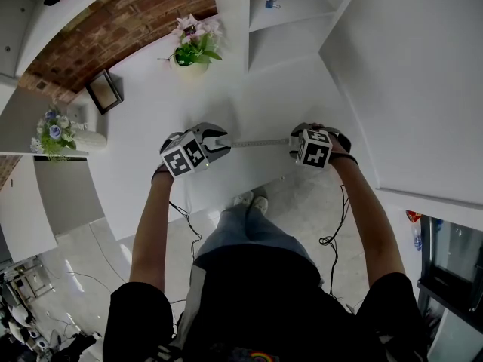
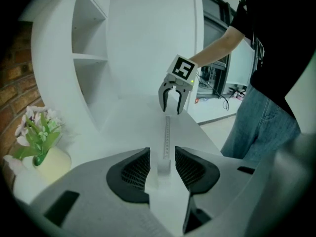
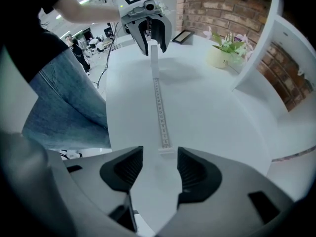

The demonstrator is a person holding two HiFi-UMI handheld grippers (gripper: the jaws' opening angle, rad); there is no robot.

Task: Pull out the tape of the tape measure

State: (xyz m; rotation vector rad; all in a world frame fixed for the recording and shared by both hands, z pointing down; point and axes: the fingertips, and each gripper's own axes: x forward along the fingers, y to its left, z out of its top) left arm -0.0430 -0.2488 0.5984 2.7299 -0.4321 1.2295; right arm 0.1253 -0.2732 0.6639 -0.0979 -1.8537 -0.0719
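- My left gripper [image 1: 217, 143] and right gripper [image 1: 296, 143] face each other over the white table [image 1: 143, 172], with the tape [image 1: 256, 142] running in a straight line between them.
- In the left gripper view, the jaws stand partly apart. The tape measure case [image 2: 163, 168], small and pale, sits between them, and I see a gap at each pad, so neither one presses on it.
- From the case the tape runs flat along the table toward the right gripper.
- In the right gripper view, the jaws are wide apart with nothing between the pads.
- The tape's end [image 3: 165, 149] lies on the table just ahead of those jaws, apart from both pads.
- A pot of flowers [image 1: 192, 51] stands well back on the table, clear of both grippers.
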